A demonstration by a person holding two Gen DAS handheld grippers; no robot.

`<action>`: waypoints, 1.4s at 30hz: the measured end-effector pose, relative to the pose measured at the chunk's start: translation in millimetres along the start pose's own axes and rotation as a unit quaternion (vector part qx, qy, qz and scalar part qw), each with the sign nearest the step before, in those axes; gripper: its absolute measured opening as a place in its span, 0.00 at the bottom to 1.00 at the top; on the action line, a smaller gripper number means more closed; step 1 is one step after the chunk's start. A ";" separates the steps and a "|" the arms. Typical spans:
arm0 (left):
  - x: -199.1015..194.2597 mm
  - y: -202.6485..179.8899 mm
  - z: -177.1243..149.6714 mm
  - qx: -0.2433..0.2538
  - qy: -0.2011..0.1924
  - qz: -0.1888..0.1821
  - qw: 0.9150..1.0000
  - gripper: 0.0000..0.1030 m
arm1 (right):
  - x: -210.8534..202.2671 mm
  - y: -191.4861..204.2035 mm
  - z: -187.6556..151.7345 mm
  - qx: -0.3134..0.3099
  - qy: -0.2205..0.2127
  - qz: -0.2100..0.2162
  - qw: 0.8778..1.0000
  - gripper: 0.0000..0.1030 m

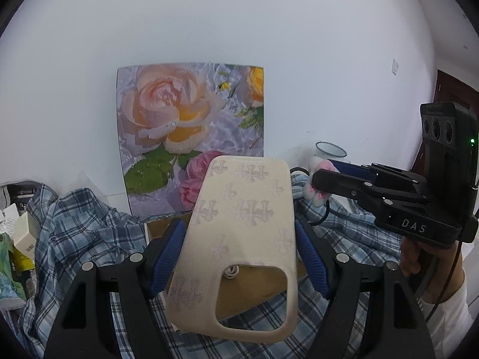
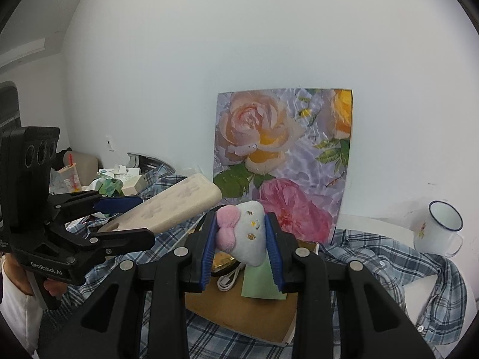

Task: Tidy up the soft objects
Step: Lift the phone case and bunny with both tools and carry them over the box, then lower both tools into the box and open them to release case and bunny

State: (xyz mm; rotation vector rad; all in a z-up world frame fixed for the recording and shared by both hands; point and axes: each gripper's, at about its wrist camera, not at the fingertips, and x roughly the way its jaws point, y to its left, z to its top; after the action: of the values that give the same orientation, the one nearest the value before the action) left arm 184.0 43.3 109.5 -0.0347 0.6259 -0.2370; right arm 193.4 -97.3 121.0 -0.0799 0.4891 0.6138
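Note:
My left gripper (image 1: 239, 257) is shut on a cream soft phone case (image 1: 242, 233) with cross patterns and holds it up above an open cardboard box (image 1: 257, 284). The case also shows in the right wrist view (image 2: 176, 206), held by the left gripper (image 2: 131, 218). My right gripper (image 2: 242, 248) is shut on a small white plush toy (image 2: 248, 236) with a pink bow, above the same box (image 2: 236, 308). In the left wrist view the right gripper (image 1: 326, 176) holds the plush (image 1: 318, 179) at the right.
A blue plaid shirt (image 2: 389, 269) is spread under the box. A flower painting (image 1: 191, 131) leans on the white wall. A white enamel mug (image 2: 440, 227) stands at the right. Boxes and clutter (image 1: 18, 239) sit at the left. A white cable (image 2: 227, 281) lies in the box.

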 end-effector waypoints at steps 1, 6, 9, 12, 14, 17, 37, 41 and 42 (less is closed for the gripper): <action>3.4 1.1 -0.7 -0.001 0.003 0.001 1.000 0.74 | 3.4 -1.5 -0.8 0.002 0.002 0.001 1.000 0.30; 24.6 5.2 -8.3 -0.003 0.023 0.000 1.000 0.74 | 21.4 -7.6 -10.9 0.010 0.020 0.006 1.000 0.30; 37.2 7.9 -12.8 -0.006 0.034 -0.003 0.999 0.74 | 29.7 -14.1 -17.1 0.020 0.030 0.007 0.999 0.30; 47.2 9.4 -17.0 -0.008 0.040 -0.006 0.999 0.74 | 34.4 -21.0 -22.0 0.029 0.037 0.006 0.999 0.30; 55.3 10.2 -21.0 -0.010 0.047 -0.010 0.999 0.74 | 37.2 -25.2 -25.0 0.036 0.041 0.006 0.999 0.30; 64.2 9.8 -25.8 -0.009 0.054 -0.011 0.998 0.74 | 41.6 -30.8 -30.4 0.046 0.046 0.006 0.998 0.30; 115.1 13.1 -54.1 -0.006 0.061 0.021 0.998 0.74 | 79.2 -42.4 -64.1 0.071 0.080 -0.004 0.994 0.30; 115.7 12.7 -55.6 -0.001 0.057 0.039 0.998 0.74 | 80.9 -41.8 -65.3 0.070 0.084 -0.003 0.994 0.30; 116.3 14.2 -55.7 -0.005 0.057 0.041 0.998 0.75 | 81.0 -41.8 -65.5 0.070 0.085 -0.004 0.994 0.30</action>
State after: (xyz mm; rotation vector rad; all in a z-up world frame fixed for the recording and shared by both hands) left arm 245.6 32.5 -4.1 -0.0055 0.7401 -0.1575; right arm 247.2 -102.3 22.7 -0.0015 0.6952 0.5660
